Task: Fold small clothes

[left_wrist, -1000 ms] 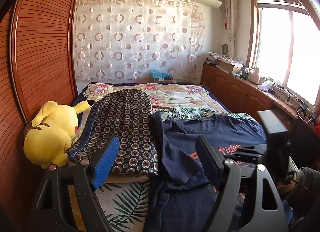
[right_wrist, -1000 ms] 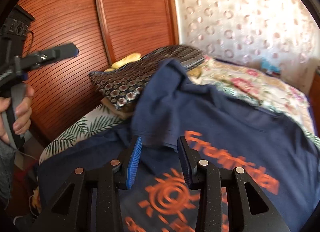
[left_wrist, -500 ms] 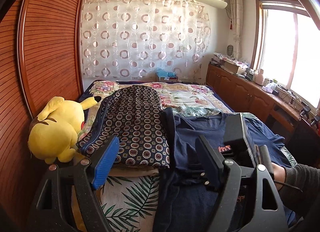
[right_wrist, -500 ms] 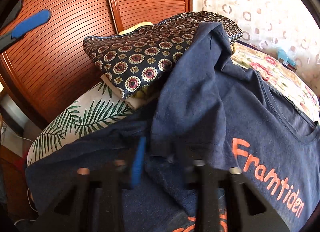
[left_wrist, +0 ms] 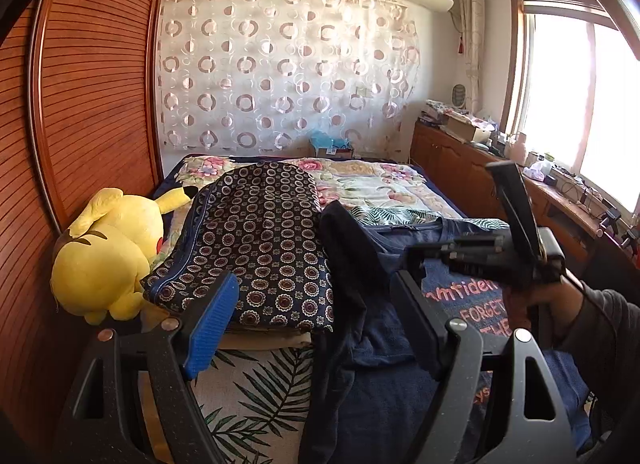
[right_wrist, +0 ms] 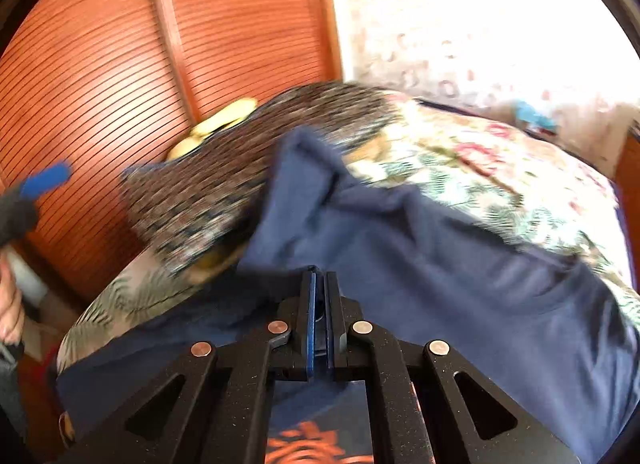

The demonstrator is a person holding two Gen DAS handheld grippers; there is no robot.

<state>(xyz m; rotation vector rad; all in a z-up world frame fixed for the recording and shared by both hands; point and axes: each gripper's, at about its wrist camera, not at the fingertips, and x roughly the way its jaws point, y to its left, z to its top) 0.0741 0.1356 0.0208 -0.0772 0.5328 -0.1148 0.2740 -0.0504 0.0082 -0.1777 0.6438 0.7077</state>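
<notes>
- Navy-blue cotton T-shirt with orange printed lettering (left_wrist: 384, 392): spread over the near part of the bed, its left sleeve raised and draped against the patterned cushion; in the right wrist view the same shirt (right_wrist: 460, 264) is seen filling the lower right of the frame, with an orange print visible below the gripper.
- Left gripper, black with a blue pad on one finger (left_wrist: 312, 328): shown wide open above the near edge of the bed, nothing held between its fingers; the shirt's raised sleeve is seen in the gap beyond them.
- Right gripper, black with blue pads (right_wrist: 319, 296): shown with its fingers drawn almost together, a fold of the navy shirt pinched between the pads; this view is blurred.
- Right gripper as seen from the left wrist view (left_wrist: 484, 252): held over the lettered chest of the shirt by the person's hand in a dark sleeve (left_wrist: 560, 304).
- Dark cushion patterned with small ringed circles (left_wrist: 260, 240): laid on the bed, left of the shirt, touching the raised sleeve.
- Yellow plush toy with black-tipped ears (left_wrist: 108, 252): placed beside the cushion, against the slatted reddish-brown wooden wardrobe door (left_wrist: 92, 104).
- Bedsheet printed with green palm leaves (left_wrist: 256, 396): exposed below the cushion, beside the shirt.
</notes>
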